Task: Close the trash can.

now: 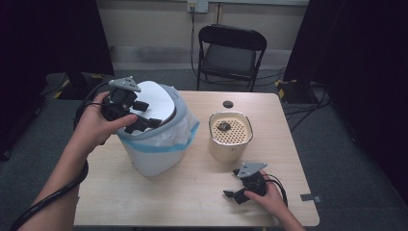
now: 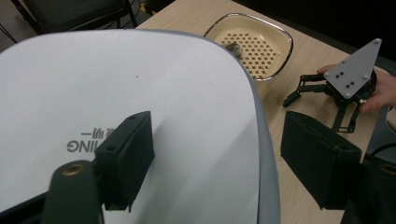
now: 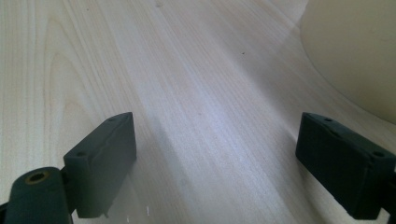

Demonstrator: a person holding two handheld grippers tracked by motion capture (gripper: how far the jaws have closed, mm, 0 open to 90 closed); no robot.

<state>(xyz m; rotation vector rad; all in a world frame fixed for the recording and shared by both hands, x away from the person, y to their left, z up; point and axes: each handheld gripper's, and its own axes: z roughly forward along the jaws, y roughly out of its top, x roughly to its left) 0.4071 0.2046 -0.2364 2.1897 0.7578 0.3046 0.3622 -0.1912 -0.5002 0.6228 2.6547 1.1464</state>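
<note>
two things stand on my light wooden counter [image 1: 192, 192]: a white bin [image 1: 154, 154] with a grey-rimmed white lid [image 1: 159, 103] and a clear liner edged in blue, toward the left, and a cream container [image 1: 230, 137] with a perforated top, toward the right. a small dark lump sits on that perforated top. a dark round disc [image 1: 228, 104] lies near the counter's far edge. beyond the counter a black folding chair [image 1: 231, 53] stands against a pale wall, with a socket and a cable hanging above it. dark curtains close in both sides of the room, the floor is grey, and cables trail across it to the right.

my left hand-held gripper [image 1: 139, 118] is over the bin's near left rim, in my left hand [image 1: 98, 125]. in the left gripper view one jaw lies over the white lid [image 2: 140, 93], beside the grey printed letters, and the other hangs outside the grey rim, so the lid's edge runs between them. the jaws are partly apart, and i cannot tell if either pad touches the lid.

my right hand-held gripper [image 1: 235, 193] rests low on the counter near its front right edge, in my right hand [image 1: 267, 195], just in front of the cream container and apart from it. in the right gripper view its jaws stand wide over bare wood [image 3: 201, 107], with the container's cream wall [image 3: 355, 51] at the upper right.
</note>
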